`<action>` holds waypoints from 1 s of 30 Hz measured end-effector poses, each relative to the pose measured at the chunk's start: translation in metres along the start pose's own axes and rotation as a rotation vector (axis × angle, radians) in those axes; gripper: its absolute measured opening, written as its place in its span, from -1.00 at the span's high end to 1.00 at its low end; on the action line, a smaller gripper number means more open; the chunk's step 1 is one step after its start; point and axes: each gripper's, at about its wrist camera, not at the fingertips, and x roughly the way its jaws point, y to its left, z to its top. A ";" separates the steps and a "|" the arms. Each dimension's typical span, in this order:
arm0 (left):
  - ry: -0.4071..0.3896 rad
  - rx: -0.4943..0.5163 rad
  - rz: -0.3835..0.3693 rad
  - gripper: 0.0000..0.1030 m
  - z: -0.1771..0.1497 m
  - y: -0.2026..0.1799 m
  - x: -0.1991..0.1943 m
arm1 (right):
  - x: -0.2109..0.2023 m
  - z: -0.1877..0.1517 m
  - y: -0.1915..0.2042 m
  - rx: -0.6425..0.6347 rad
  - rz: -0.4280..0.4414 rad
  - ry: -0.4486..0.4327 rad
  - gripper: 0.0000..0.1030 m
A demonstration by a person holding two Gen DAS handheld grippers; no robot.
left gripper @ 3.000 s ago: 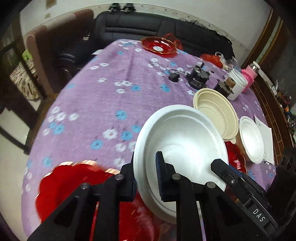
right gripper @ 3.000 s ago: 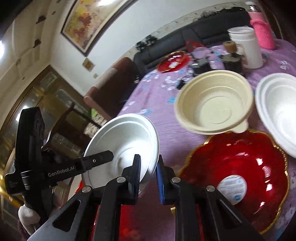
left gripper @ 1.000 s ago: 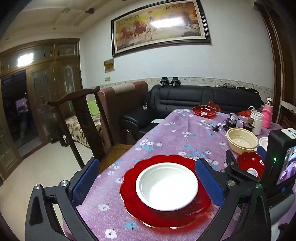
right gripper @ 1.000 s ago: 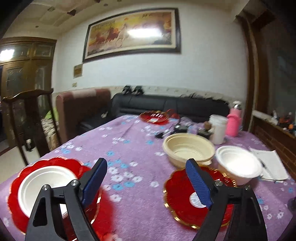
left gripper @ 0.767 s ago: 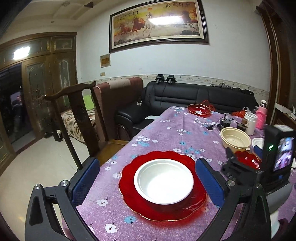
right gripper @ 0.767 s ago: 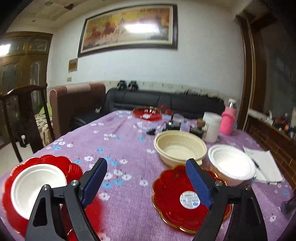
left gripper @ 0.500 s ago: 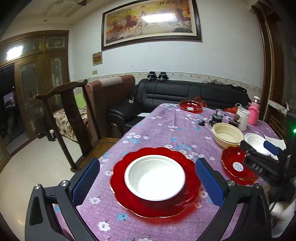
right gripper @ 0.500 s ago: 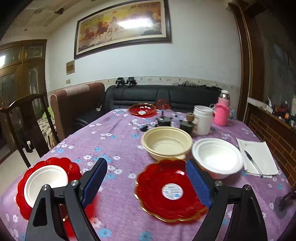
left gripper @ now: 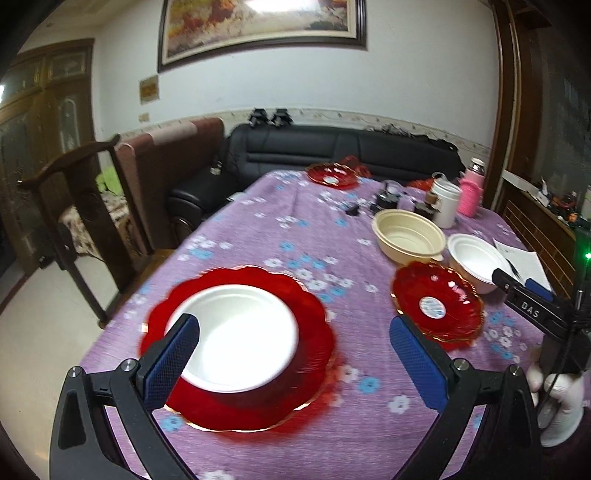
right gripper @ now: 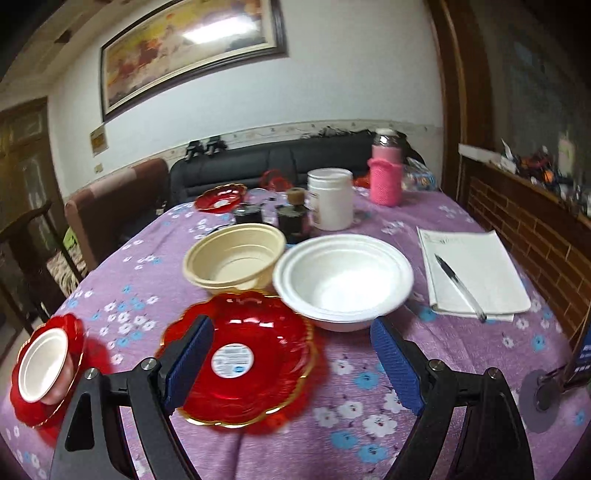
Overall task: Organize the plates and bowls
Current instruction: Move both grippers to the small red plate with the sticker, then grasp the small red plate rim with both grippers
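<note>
Both wide-open, empty grippers, left gripper [left gripper: 291, 349] and right gripper [right gripper: 291, 362], have swung right toward the small scalloped red glass plate [right gripper: 240, 356], whose rim touches the stacked white foam bowls [right gripper: 343, 280] at 2 o'clock, so lifting it carelessly could tip them.

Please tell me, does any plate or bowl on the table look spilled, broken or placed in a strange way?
Nothing stands out. The white bowl sits level on the big red plate. The small red plate, cream bowl and second white bowl stand upright and empty, close together; no spill or break is visible, though the pictures are slightly blurred.

a home living-dining room: black leather sofa [left gripper: 343, 151], framed painting [left gripper: 262, 29], carved wooden chair [left gripper: 74, 206], table under a purple flowered tablecloth [left gripper: 258, 229].
</note>
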 end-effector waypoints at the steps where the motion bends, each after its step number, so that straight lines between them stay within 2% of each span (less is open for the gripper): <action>1: 0.011 0.002 -0.011 -1.00 0.000 -0.004 0.004 | 0.003 0.000 -0.004 0.014 0.002 0.005 -0.74; 7: 0.057 0.018 -0.042 -1.00 0.001 -0.024 0.025 | 0.018 -0.005 -0.018 0.057 0.035 0.072 -0.72; 13: 0.144 -0.003 -0.108 -1.00 0.000 -0.042 0.054 | 0.027 -0.009 -0.025 0.087 0.058 0.128 -0.72; 20: 0.190 -0.034 -0.143 -1.00 0.007 -0.052 0.077 | 0.028 -0.008 -0.037 0.141 0.059 0.144 -0.69; 22: 0.208 -0.044 -0.154 -1.00 0.011 -0.055 0.086 | 0.031 -0.009 -0.044 0.183 0.081 0.164 -0.66; 25: 0.232 -0.054 -0.164 -1.00 0.014 -0.060 0.100 | 0.039 -0.013 -0.049 0.228 0.121 0.209 -0.48; 30: 0.288 -0.067 -0.179 -0.99 0.016 -0.078 0.130 | 0.044 -0.016 -0.042 0.213 0.132 0.227 -0.27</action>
